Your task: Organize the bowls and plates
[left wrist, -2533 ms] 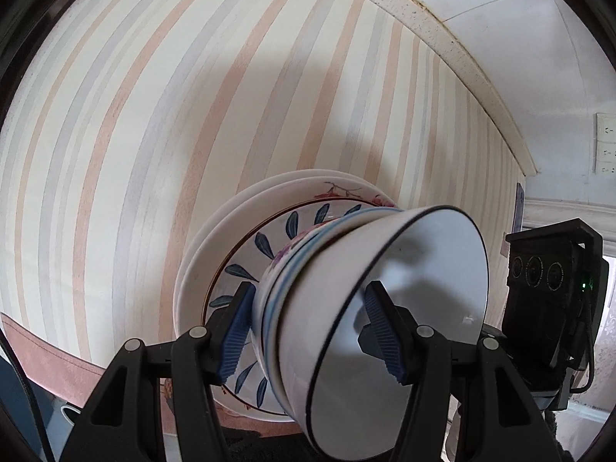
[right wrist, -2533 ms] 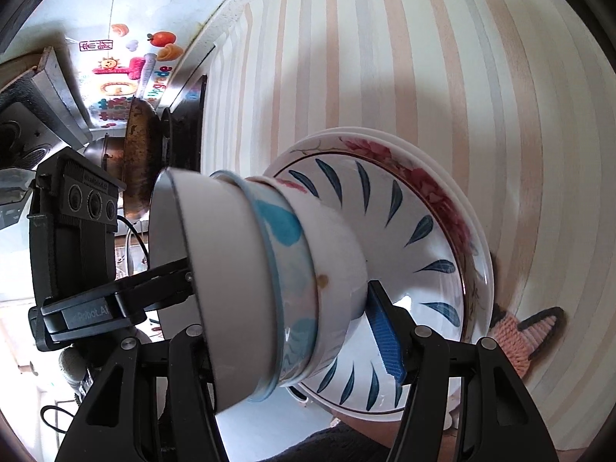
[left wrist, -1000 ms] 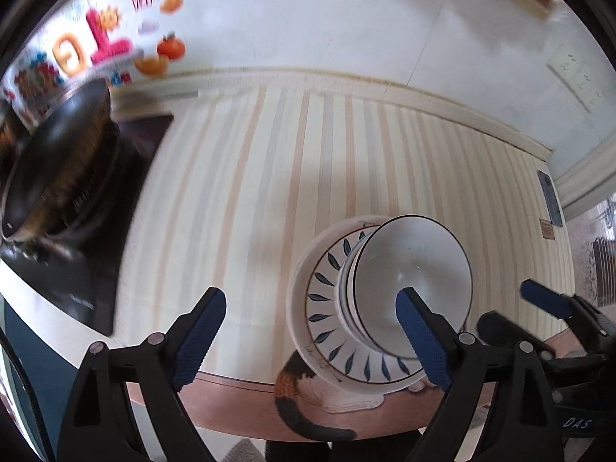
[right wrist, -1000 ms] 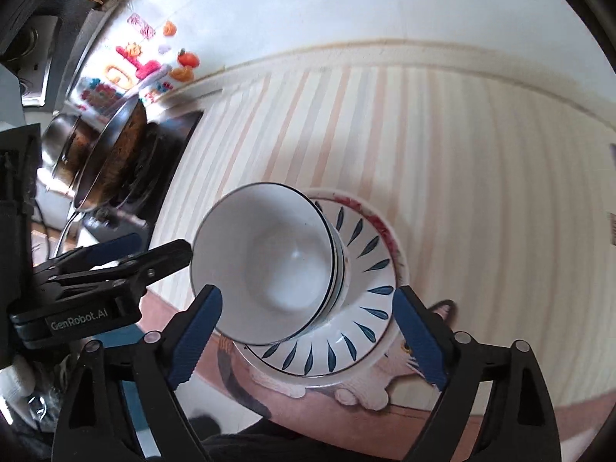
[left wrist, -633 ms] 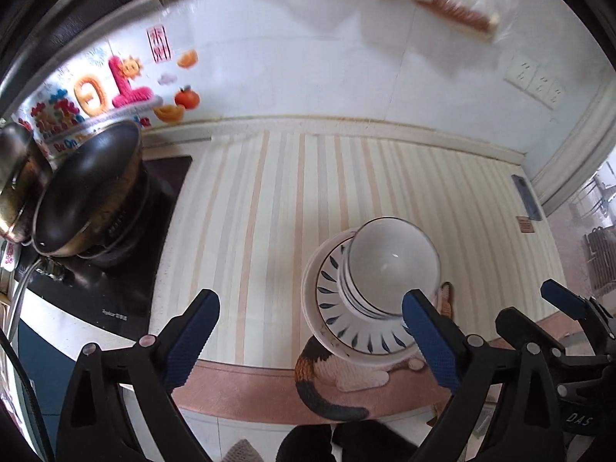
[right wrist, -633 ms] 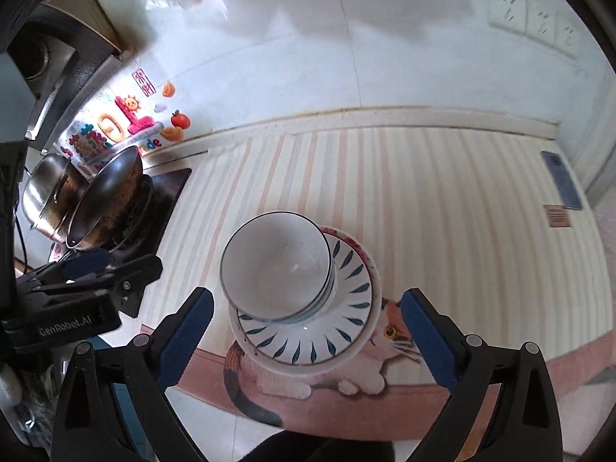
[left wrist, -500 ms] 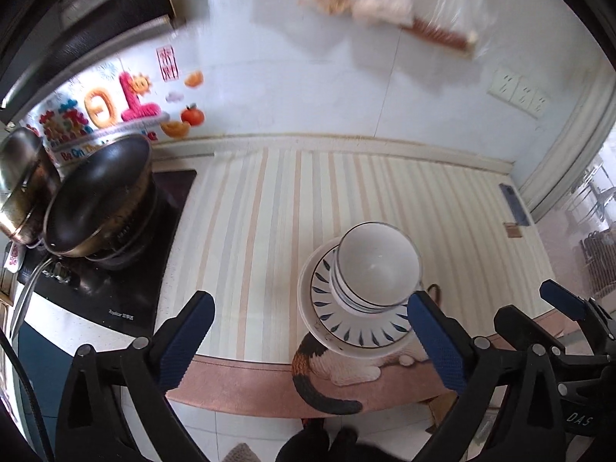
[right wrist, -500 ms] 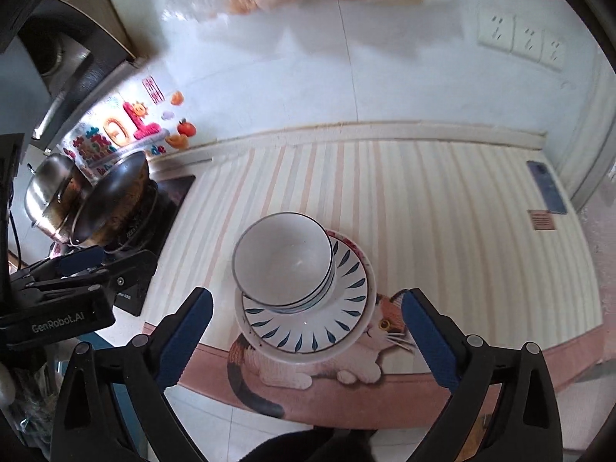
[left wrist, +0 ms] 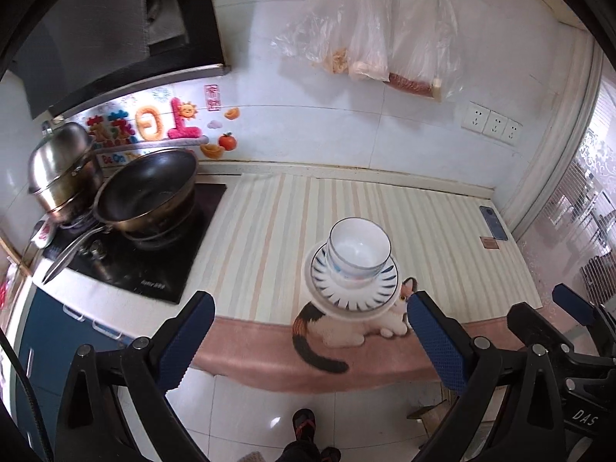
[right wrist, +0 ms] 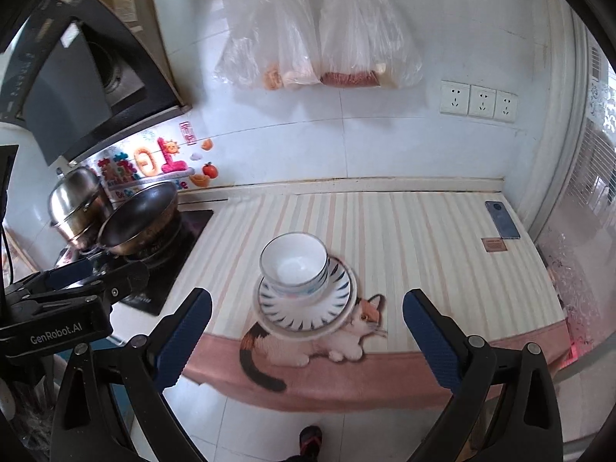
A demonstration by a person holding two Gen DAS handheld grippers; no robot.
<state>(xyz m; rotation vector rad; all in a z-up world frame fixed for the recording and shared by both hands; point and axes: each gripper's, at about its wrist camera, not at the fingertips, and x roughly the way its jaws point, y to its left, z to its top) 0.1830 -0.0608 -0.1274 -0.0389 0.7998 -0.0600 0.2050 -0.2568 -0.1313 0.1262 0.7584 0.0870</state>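
Observation:
A stack of bowls (left wrist: 358, 254) with a white, dark-rimmed one on top sits on a stack of plates (left wrist: 354, 300) with blue leaf marks, near the front edge of the striped counter mat (left wrist: 292, 223). The same bowls (right wrist: 294, 265) and plates (right wrist: 308, 308) show in the right wrist view. My left gripper (left wrist: 308, 342) is open and empty, pulled back over the floor in front of the counter. My right gripper (right wrist: 306, 338) is open and empty, also back from the stack.
A wok (left wrist: 148, 192) and a steel pot (left wrist: 61, 169) stand on the black hob (left wrist: 154, 254) at the left. A phone (right wrist: 502, 225) lies at the mat's far right. Plastic bags (right wrist: 319, 38) hang on the tiled wall. My foot (left wrist: 304, 423) is on the floor tiles.
Both grippers let go of the stack, opened wide and drew back and up from the counter. The bowls and plates stay put on the mat.

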